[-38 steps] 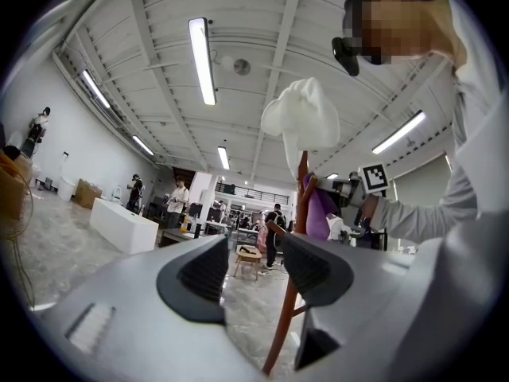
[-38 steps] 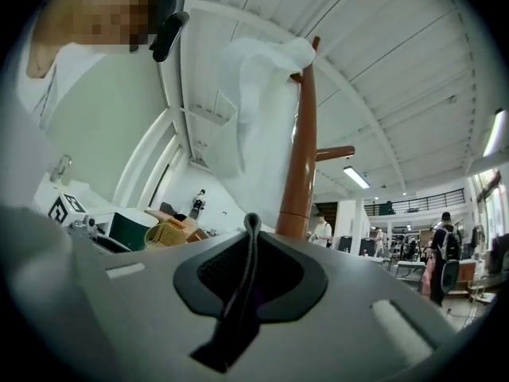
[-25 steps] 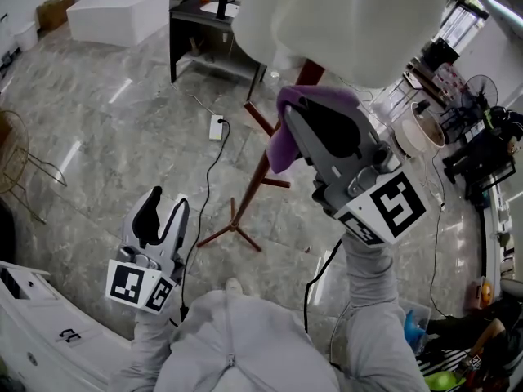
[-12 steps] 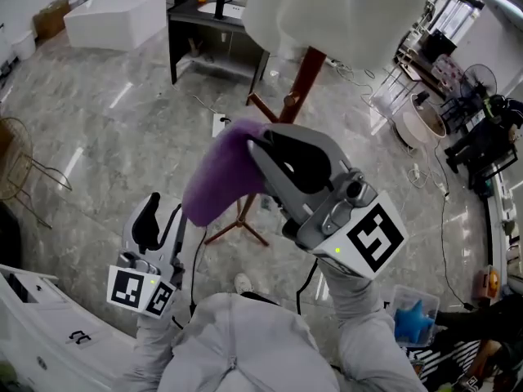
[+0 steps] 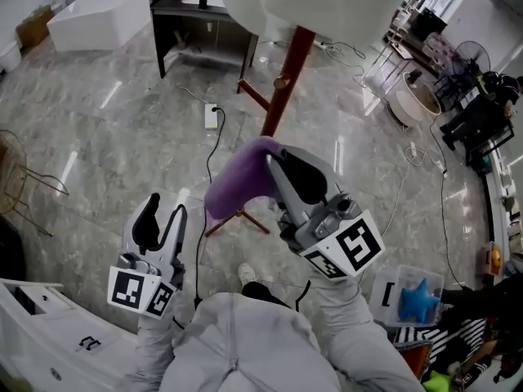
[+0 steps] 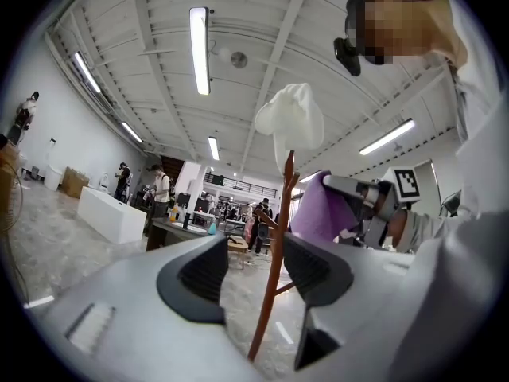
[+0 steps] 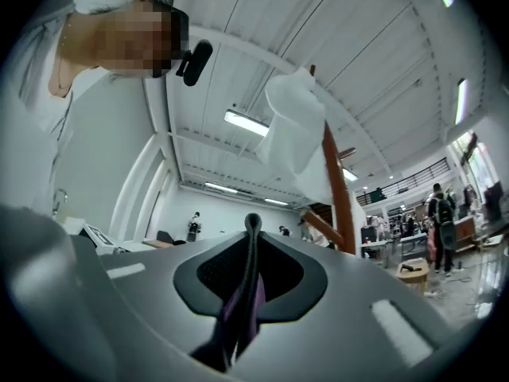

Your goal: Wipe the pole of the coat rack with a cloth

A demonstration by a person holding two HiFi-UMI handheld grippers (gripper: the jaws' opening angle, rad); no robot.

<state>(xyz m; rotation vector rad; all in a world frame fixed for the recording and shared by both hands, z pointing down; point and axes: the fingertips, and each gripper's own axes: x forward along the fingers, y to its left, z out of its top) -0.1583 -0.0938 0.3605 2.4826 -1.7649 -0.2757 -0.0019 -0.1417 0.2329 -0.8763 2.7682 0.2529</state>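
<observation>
Purple cloth (image 5: pixel 235 188) nipped between right gripper (image 5: pixel 274 160) jaws, left gripper (image 5: pixel 166 208) low, jaws apart

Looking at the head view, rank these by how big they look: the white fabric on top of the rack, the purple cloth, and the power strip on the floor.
1. white fabric
2. purple cloth, though being close to the camera makes it look bigger
3. power strip
</observation>
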